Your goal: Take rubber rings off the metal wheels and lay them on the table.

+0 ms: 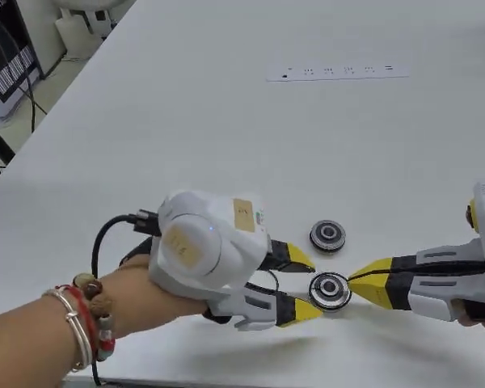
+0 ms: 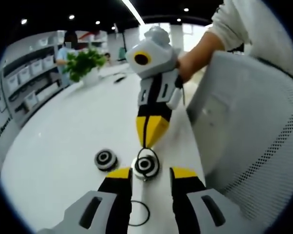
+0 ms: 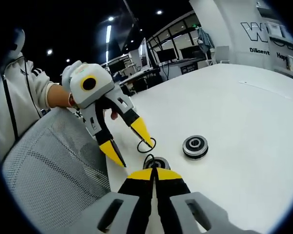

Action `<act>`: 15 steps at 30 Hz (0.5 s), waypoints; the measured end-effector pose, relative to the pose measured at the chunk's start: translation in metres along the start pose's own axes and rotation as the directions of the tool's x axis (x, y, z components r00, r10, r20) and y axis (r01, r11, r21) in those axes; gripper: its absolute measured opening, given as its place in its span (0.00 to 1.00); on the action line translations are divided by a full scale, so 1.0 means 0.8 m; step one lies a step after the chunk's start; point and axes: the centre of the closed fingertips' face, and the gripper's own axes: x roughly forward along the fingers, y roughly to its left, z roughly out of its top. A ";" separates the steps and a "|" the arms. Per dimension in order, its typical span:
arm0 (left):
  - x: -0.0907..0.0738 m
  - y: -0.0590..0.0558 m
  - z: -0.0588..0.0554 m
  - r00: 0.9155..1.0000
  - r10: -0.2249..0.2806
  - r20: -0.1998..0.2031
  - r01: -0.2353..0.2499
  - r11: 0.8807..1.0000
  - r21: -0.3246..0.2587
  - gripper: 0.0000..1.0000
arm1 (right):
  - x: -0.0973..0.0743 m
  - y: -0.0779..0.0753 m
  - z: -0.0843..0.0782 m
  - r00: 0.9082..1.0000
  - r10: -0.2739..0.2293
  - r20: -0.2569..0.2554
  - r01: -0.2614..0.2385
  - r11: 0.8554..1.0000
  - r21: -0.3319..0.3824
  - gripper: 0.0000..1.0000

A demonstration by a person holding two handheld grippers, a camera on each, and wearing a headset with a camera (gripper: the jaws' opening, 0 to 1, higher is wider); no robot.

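Nearest us, the left tongs (image 1: 305, 284) stand released, tips either side of the near wheel (image 1: 330, 290) w/o clamping it, i.e. steadying at most. Opp., the right tongs (image 1: 354, 283) are clenched tip-to-tip at that wheel's edge. In the left gripper view we see a thin black loop, the stretched ring (image 2: 147, 147), running from their tips round the wheel, so we judge them to be pinching it, part-way off. Done: one loose ring (image 2: 147, 212) lies flat on the worktop (image 1: 226, 121) betw. the left jaws, just behind the near wheel. Left to do: free the stretched ring & lay it down. Then the far wheel (image 1: 327, 235), near by, apart from both tongs, which by its dark rim prob. has its rubber on.
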 end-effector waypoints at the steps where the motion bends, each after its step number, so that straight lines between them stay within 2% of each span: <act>1: -0.005 0.000 0.003 1.000 -0.002 0.003 0.002 1.000 0.002 0.37 | -0.002 -0.001 0.002 1.000 -0.005 0.002 0.005 1.000 0.002 0.00; 3: -0.017 -0.001 0.011 1.000 -0.004 0.016 0.003 1.000 0.013 0.41 | -0.007 -0.001 0.007 1.000 -0.015 0.007 0.015 1.000 0.003 0.00; 7: -0.042 0.001 0.018 0.999 0.016 0.038 -0.015 1.000 -0.015 0.48 | -0.017 0.000 0.016 0.999 -0.033 0.015 0.033 0.999 0.000 0.00; 15: -0.091 0.011 0.010 0.993 0.108 0.044 -0.105 0.992 -0.076 0.65 | -0.028 0.008 0.027 0.998 -0.063 0.019 0.063 0.998 -0.016 0.00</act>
